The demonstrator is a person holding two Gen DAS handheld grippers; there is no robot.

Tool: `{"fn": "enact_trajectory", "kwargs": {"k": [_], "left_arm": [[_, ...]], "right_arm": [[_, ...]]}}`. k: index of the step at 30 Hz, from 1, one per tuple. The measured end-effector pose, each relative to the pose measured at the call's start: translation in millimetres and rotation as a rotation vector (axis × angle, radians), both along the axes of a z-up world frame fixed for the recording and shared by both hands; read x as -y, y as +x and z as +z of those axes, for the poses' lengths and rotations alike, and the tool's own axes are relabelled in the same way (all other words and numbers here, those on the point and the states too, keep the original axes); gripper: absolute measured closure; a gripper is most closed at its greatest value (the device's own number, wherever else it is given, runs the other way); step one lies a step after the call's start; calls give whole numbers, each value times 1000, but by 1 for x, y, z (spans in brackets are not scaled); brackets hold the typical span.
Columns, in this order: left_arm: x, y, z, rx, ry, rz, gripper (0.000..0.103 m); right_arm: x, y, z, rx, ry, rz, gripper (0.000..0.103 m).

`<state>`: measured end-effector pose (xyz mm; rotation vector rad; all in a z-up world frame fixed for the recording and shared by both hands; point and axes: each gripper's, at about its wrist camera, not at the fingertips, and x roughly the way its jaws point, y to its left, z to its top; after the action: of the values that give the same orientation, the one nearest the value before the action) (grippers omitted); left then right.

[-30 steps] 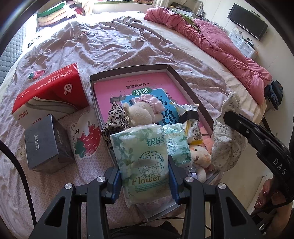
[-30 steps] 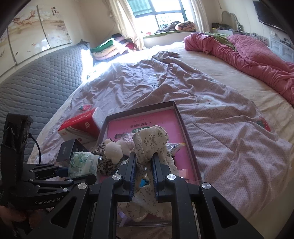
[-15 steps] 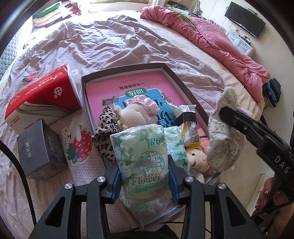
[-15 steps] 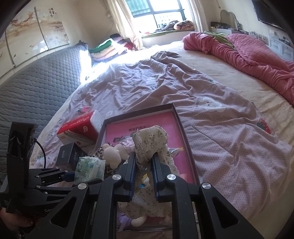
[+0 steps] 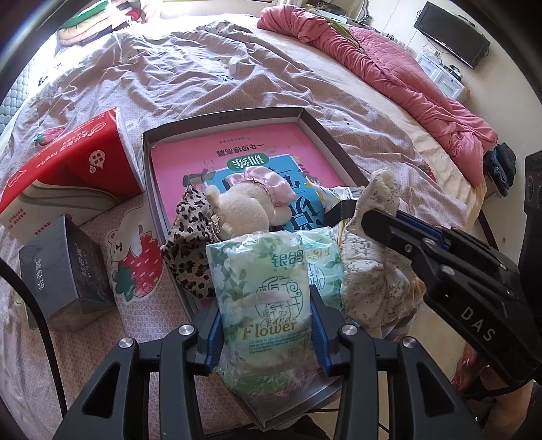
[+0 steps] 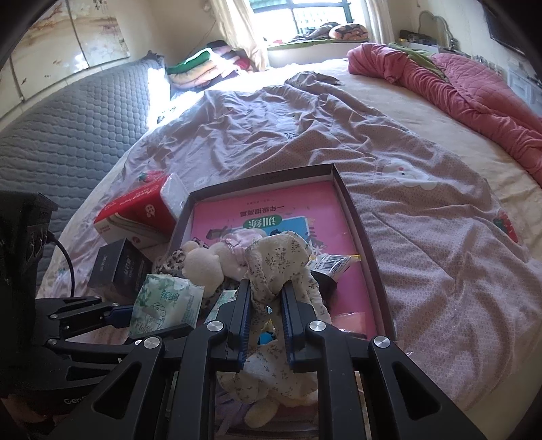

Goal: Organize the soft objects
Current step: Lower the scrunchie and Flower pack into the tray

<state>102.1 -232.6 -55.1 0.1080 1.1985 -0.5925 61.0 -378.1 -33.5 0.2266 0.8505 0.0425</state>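
We see the left gripper (image 5: 266,325) pinching a green tissue pack (image 5: 262,287) over the near end of the shallow box (image 5: 233,116) on the bed. The right gripper (image 6: 266,298) is clamped tight on a floral cloth (image 6: 281,260) above the box, beside a cream plush toy (image 5: 242,211) and leopard pouch (image 5: 189,233).

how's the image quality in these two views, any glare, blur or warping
Left wrist view: sharp and evenly lit, with strong fisheye bending at the dark corners; the tissue pack reads clearly. Right wrist view: sunlight from the window blows out the sheet beside the grey headboard, while the near floral cloth sits in dimmer shade; same edge warping.
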Motion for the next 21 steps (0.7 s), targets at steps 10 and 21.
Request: {"fn": "enact_trajectory", "kwargs": {"k": [10, 21], "left_arm": [[1, 3, -7, -16, -10, -1, 60], [2, 12, -12, -38, -31, 12, 59]], "right_arm": [[10, 5, -8, -8, 9, -72, 84], [15, 15, -13, -15, 29, -92, 77]]}}
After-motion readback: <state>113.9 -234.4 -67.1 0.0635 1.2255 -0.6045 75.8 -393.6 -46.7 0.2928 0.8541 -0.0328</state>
